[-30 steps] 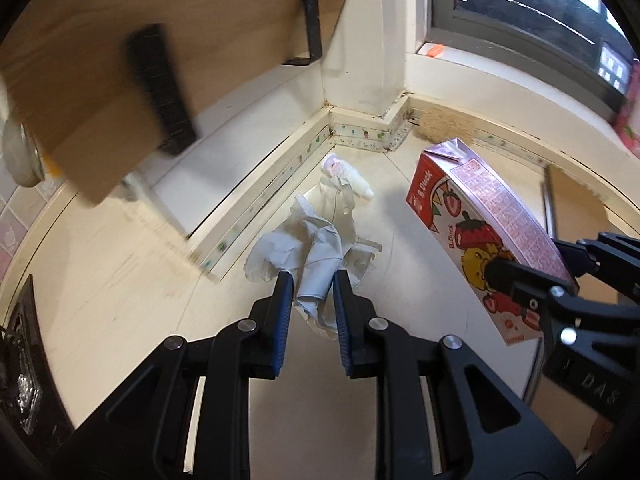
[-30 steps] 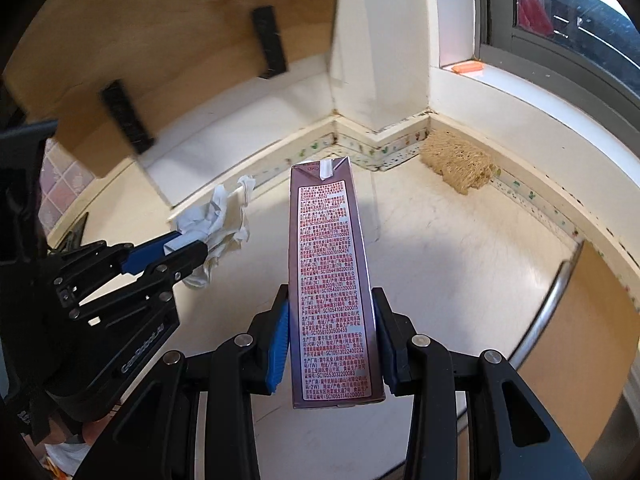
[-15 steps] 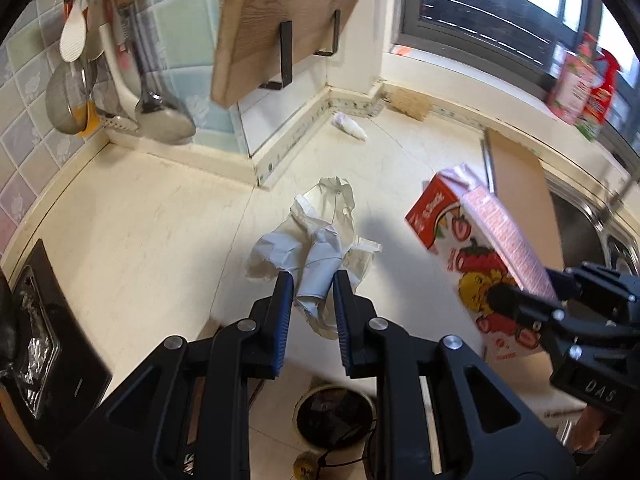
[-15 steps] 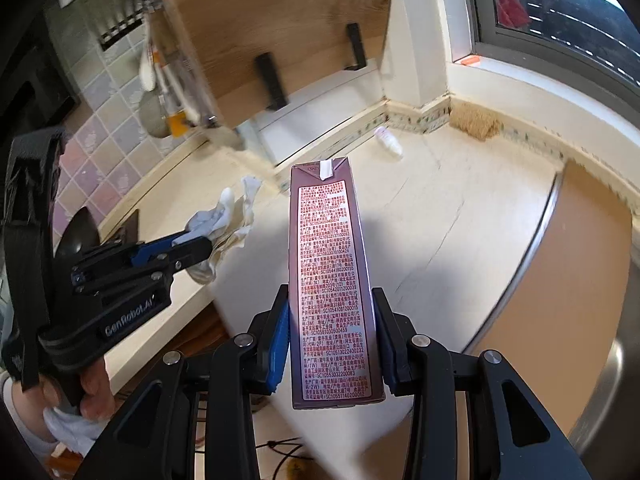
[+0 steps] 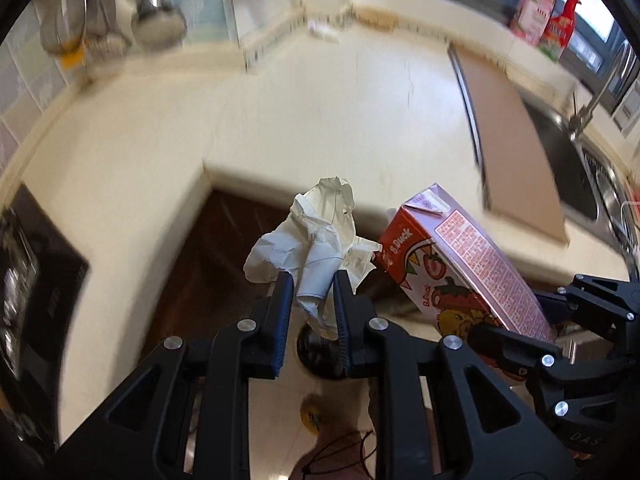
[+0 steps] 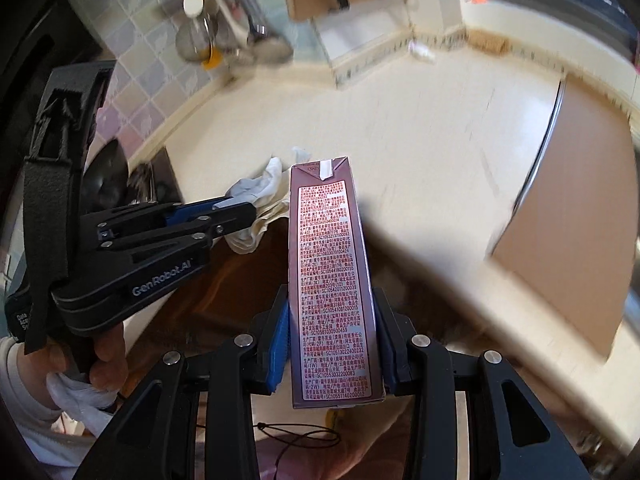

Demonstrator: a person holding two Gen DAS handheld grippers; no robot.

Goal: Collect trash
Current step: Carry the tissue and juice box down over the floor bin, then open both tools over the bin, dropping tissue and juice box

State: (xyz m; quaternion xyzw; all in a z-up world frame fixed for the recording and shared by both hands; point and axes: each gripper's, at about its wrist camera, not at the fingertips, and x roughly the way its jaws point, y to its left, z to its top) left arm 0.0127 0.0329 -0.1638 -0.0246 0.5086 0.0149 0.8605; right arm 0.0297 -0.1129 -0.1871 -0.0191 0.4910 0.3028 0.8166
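My left gripper (image 5: 313, 286) is shut on a crumpled white paper wad (image 5: 316, 240), held in the air past the counter's front edge. The same left gripper (image 6: 236, 210) and paper wad (image 6: 264, 188) show at the left of the right wrist view, with a hand under the handle. My right gripper (image 6: 330, 312) is shut on a tall pink drink carton (image 6: 330, 280) with dense red print. That drink carton (image 5: 460, 264) appears to the right of the paper in the left wrist view. A dark round bin opening (image 5: 316, 354) lies on the floor below the paper, mostly hidden.
The cream countertop (image 5: 320, 120) wraps round a corner. A small white wrapper (image 5: 324, 33) lies at its back. A wooden board (image 5: 516, 136) and a steel sink (image 5: 576, 160) are on the right, a black hob (image 5: 32, 288) on the left. Utensils (image 5: 120, 20) hang on the tiled wall.
Both grippers have drawn back from the counter's far corner to beyond its front edge and sunk a little, still holding the paper and the carton. The floor and bin now show below.
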